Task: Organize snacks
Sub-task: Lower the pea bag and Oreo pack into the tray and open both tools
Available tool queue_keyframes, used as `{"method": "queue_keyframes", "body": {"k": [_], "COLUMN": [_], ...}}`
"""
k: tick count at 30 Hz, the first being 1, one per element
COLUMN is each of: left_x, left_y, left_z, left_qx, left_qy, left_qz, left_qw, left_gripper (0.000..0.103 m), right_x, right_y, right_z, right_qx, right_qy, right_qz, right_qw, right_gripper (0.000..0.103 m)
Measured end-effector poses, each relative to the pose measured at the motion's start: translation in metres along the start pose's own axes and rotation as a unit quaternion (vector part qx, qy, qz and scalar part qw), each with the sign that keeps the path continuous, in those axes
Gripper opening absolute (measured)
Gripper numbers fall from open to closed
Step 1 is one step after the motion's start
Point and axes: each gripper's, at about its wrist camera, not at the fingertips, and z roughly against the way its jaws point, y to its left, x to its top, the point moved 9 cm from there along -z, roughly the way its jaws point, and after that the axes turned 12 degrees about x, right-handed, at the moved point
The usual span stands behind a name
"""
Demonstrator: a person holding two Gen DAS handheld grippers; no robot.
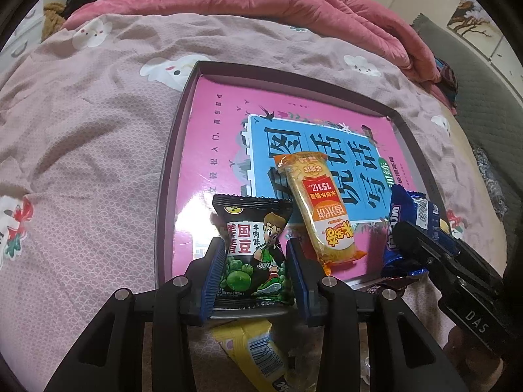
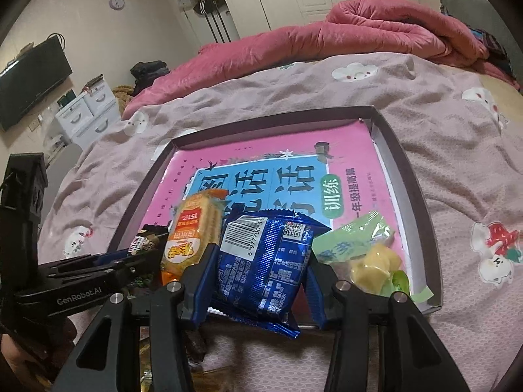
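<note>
your left tongs point(image 1: 255, 258) are clamped on a black packet of green peas point(image 1: 251, 248), the blue ribbed pads pressing its two side edges, and the packet stands upright between them over the near edge of the shallow box lid point(image 1: 170, 163) that lies on the bed point(image 1: 81, 150). your right tongs point(image 2: 258, 261) are clamped the same way on a blue foil snack pack point(image 2: 264, 268), barcode side toward the camera, held at the near rim of the same lid, its lower end hanging past the rim. in the left wrist view that blue pack shows at the right, with the right tongs' black body crossing in front of it.

inside the lid lies a pink and blue book point(image 2: 261, 176), and on it rests an orange rice cracker pack point(image 1: 320, 212), lengthwise and tilted, just beside the pea packet and between the two packs you hold. to the right of the blue pack, in the right wrist view, a green bag of pale yellow candies point(image 2: 369, 254) sits in the near right corner of the lid, touching the rim there. a yellow wrapper point(image 1: 255, 356) lies below the left tongs, outside the lid, on the near side. a crumpled red quilt point(image 2: 359, 32) is heaped along the far edge of the bed, well apart from the lid.
</note>
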Motion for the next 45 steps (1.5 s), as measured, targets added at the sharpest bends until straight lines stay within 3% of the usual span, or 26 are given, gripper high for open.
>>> {"method": "queue_keyframes", "body": {"k": [9, 45], "left_x": [0.0, 0.003], "left_y": [0.0, 0.0], "left_z": [0.0, 0.014], "left_qx": [0.001, -0.006], "left_qy": [0.0, -0.012], "left_qz": [-0.001, -0.004], "left_qw": [1.0, 0.9999], "left_gripper": [0.04, 0.04], "right_x": [-0.004, -0.005], "right_y": [-0.009, 0.002], "right_z": [0.0, 0.032], "right_qx": [-0.024, -0.027], "right_qy": [0.008, -0.017], "right_qz": [-0.003, 0.012], "right_qw": [1.0, 0.999], "right_gripper": [0.049, 0.049]}}
